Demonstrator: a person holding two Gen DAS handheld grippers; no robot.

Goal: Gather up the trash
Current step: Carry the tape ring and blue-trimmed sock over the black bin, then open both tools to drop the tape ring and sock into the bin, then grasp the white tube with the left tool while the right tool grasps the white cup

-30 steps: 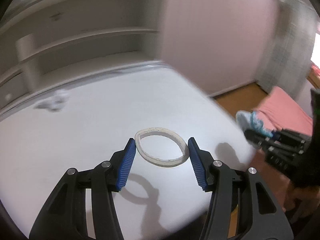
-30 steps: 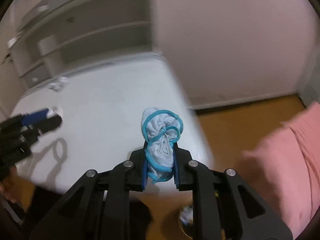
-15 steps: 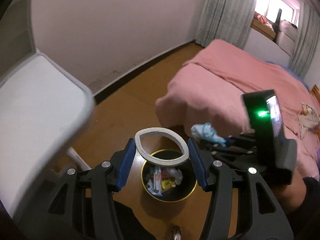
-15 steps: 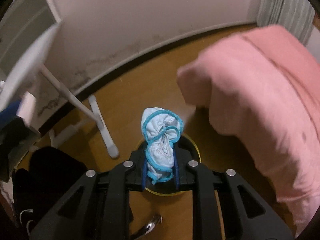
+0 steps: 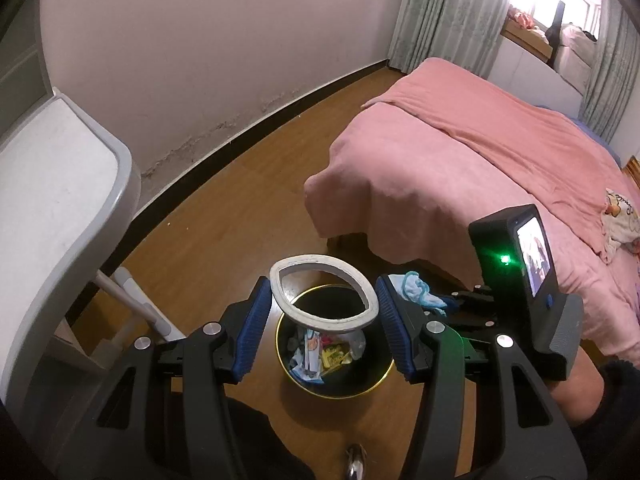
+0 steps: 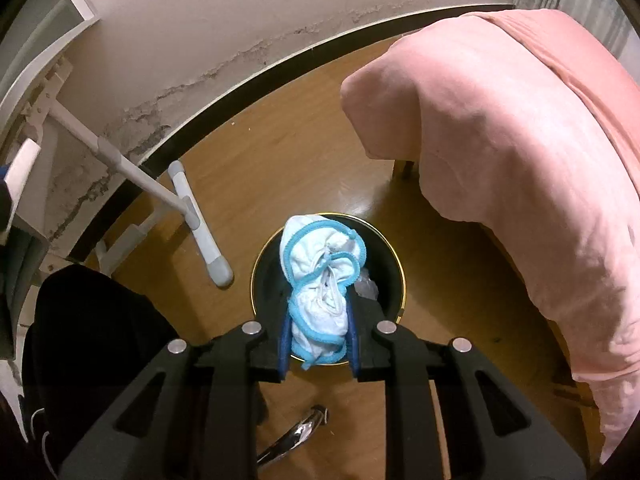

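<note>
My left gripper (image 5: pixel 321 280) is shut on a white ring (image 5: pixel 316 323), squeezed into an oval between the blue pads. The ring hangs right above a black bin with a gold rim (image 5: pixel 360 380) that stands on the wooden floor with wrappers inside. My right gripper (image 6: pixel 319 312) points steeply down over the same bin (image 6: pixel 384 256). A crumpled white face mask with blue edging (image 6: pixel 316 280) stands between its pads; the jaws are opening and the pads still touch it. In the left wrist view the mask (image 5: pixel 416 290) shows just right of the ring.
A bed under a pink cover (image 5: pixel 460 168) stands close to the right of the bin. The white desk (image 5: pixel 48 184) and its leg (image 6: pixel 188 216) are at the left. A person's dark-clothed leg (image 6: pixel 88 340) and a chrome part (image 6: pixel 296 436) lie near the bin.
Both grippers swung off the white desk and down over the bin on the floor. The ring and the mask stayed between their pads.
</note>
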